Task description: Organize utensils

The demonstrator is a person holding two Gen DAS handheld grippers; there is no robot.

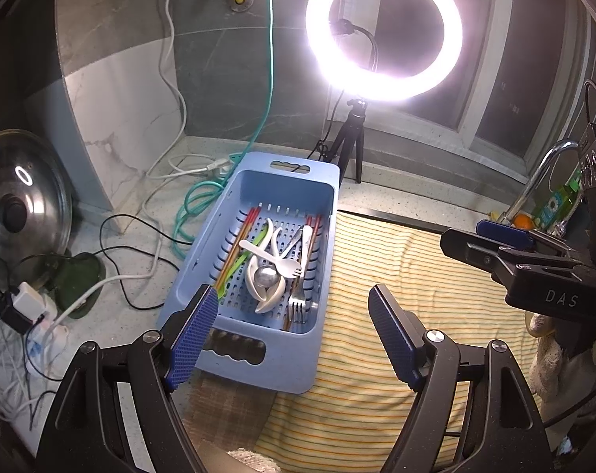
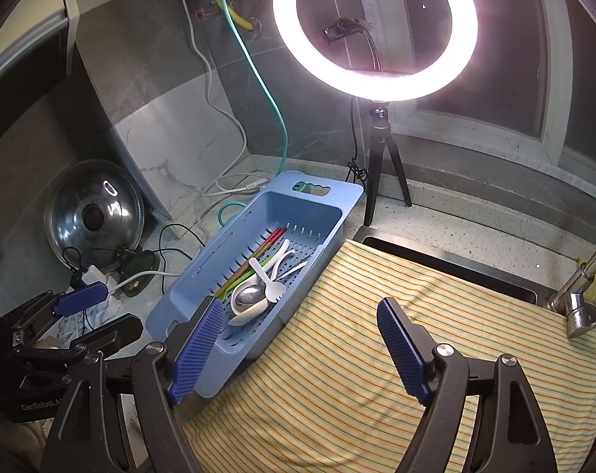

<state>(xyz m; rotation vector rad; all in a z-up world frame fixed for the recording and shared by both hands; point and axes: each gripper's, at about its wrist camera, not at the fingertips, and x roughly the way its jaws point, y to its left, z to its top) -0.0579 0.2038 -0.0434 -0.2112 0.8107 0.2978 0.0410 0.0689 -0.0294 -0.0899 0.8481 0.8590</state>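
Observation:
A blue slotted basket sits on the counter left of a striped yellow cloth. It holds red-tipped chopsticks, a green utensil, white ceramic spoons, a white plastic spork, a metal spoon and a metal fork. My left gripper is open and empty just above the basket's near end. My right gripper is open and empty over the cloth's left edge, beside the basket.
A lit ring light on a tripod stands behind the basket. A pot lid, cables and a power strip lie to the left. A faucet is at the right.

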